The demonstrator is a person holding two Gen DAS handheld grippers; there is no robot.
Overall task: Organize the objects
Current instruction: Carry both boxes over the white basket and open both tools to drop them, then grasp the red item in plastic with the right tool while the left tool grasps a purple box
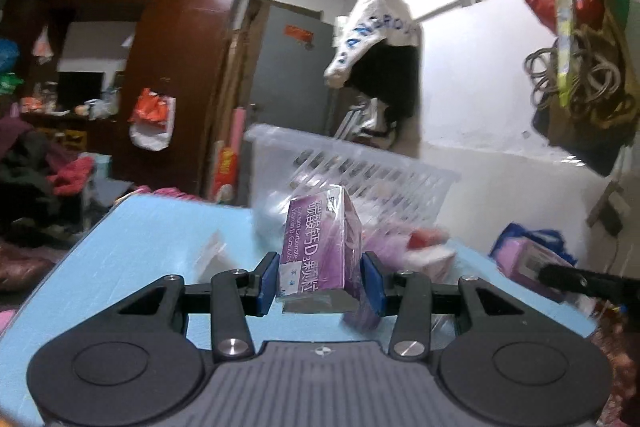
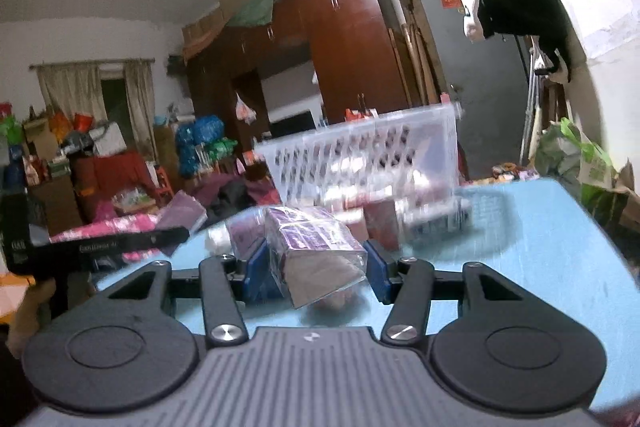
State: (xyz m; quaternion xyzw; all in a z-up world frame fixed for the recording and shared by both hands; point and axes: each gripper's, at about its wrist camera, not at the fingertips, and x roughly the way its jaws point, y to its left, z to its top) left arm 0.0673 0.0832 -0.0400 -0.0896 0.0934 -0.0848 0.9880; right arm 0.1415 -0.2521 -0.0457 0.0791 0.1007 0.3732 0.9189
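My left gripper (image 1: 320,283) is shut on a purple medicine box (image 1: 320,247) with white Chinese lettering, held upright above the light blue table (image 1: 140,247). My right gripper (image 2: 316,267) is shut on a purple box wrapped in clear plastic (image 2: 316,247), tilted, above the same table (image 2: 540,247). A clear slotted plastic basket (image 1: 360,171) stands beyond both boxes; it also shows in the right wrist view (image 2: 360,151). The other gripper shows as a black bar at the right edge of the left view (image 1: 580,281) and at the left of the right view (image 2: 100,247).
Blurred red and purple packets lie on the table by the basket (image 1: 424,243) (image 2: 380,219). A small clear bag (image 1: 214,251) lies left of the held box. A brown wardrobe (image 2: 340,47), piles of clothes and hanging bags surround the table.
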